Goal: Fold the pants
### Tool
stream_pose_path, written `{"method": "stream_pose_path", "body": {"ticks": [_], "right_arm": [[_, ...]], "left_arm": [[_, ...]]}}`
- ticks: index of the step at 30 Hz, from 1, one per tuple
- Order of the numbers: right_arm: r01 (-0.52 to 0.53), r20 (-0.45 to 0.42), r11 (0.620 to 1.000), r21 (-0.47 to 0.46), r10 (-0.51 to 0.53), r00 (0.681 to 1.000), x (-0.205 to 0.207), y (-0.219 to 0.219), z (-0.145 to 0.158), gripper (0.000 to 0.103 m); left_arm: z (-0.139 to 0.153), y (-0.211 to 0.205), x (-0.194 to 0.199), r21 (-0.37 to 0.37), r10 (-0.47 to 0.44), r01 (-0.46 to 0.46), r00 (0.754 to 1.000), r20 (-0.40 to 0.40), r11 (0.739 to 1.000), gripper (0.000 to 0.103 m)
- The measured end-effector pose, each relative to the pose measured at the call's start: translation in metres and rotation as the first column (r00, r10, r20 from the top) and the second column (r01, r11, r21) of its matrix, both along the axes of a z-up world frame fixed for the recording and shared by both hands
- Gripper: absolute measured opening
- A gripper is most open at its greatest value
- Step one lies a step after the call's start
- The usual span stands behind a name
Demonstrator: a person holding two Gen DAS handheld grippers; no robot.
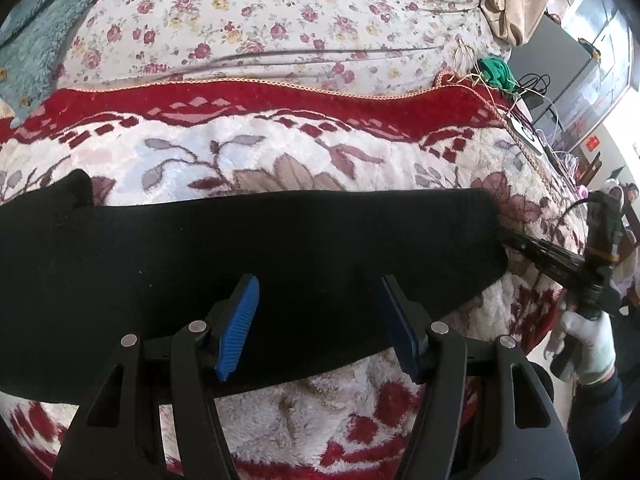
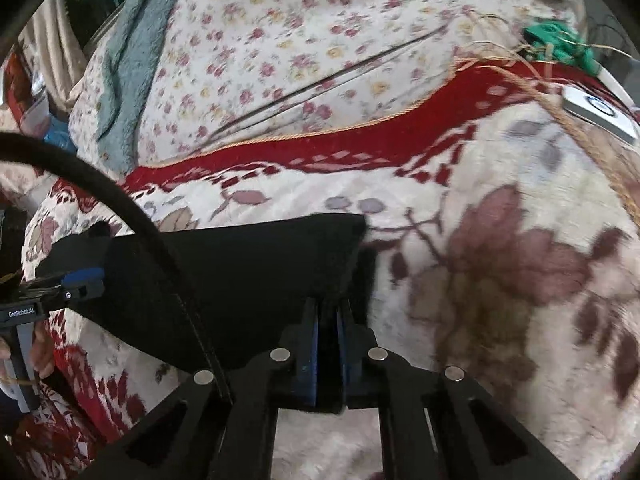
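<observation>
Black pants (image 1: pixel 280 256) are laid flat across a red and white flowered blanket (image 1: pixel 320 152) on the bed. The left tool (image 1: pixel 316 320) is held above them, jaws apart and empty. The right tool (image 2: pixel 329 320) is clamped on the pants' end.

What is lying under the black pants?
The black pants lie on a plush red-and-white floral blanket, visible all around them. The blanket's part directly beneath the pants is covered, so anything there cannot be seen.
</observation>
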State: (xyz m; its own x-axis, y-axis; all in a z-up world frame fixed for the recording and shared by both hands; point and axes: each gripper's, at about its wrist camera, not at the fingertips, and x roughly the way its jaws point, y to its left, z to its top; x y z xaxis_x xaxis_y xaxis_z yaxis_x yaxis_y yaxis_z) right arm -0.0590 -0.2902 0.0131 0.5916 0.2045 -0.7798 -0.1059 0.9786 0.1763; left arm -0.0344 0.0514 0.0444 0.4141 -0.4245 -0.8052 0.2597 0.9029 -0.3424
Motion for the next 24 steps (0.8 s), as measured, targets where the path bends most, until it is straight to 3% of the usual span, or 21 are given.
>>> {"method": "stream_pose_path", "body": {"ticks": [4,8,10,12,13,15,24], "right_arm": [[0.033,-0.072,0.996,0.078,-0.028,0.997,0.014,-0.011,-0.021,0.004],[0.118,-0.053,0.988,0.099,-0.113,0.992,0.002,-0.023,0.0,0.009],[0.147,-0.047,0.972,0.185,-0.141,0.989,-0.01,-0.028,0.009,0.018],[0.188,-0.063,0.94,0.284,-0.177,0.982,-0.021,-0.03,0.01,0.05],[0.221,-0.086,0.914,0.34,-0.204,0.975,-0.028,-0.029,0.008,0.055],[0.26,-0.115,0.868,0.423,-0.233,0.966,-0.038,-0.027,0.004,0.055],[0.322,-0.221,0.807,0.495,-0.241,0.945,-0.061,-0.03,-0.026,0.055]], "left_arm": [[-0.004,-0.003,-0.004,0.029,-0.016,0.016,1.0,-0.003,0.999,0.062],[0.001,-0.001,-0.005,0.017,-0.019,0.019,1.0,0.011,1.0,0.062],[0.004,-0.002,-0.005,-0.016,-0.026,0.026,0.999,0.02,1.0,0.062],[0.007,-0.005,-0.005,-0.043,-0.025,0.026,0.999,0.024,0.999,0.062],[0.008,-0.008,-0.005,-0.056,-0.034,0.035,0.999,0.019,0.998,0.062],[0.012,-0.015,-0.008,-0.075,-0.063,0.064,0.998,0.016,0.995,0.062],[0.024,-0.038,-0.016,-0.084,-0.134,0.135,0.991,0.01,0.987,0.062]]}}
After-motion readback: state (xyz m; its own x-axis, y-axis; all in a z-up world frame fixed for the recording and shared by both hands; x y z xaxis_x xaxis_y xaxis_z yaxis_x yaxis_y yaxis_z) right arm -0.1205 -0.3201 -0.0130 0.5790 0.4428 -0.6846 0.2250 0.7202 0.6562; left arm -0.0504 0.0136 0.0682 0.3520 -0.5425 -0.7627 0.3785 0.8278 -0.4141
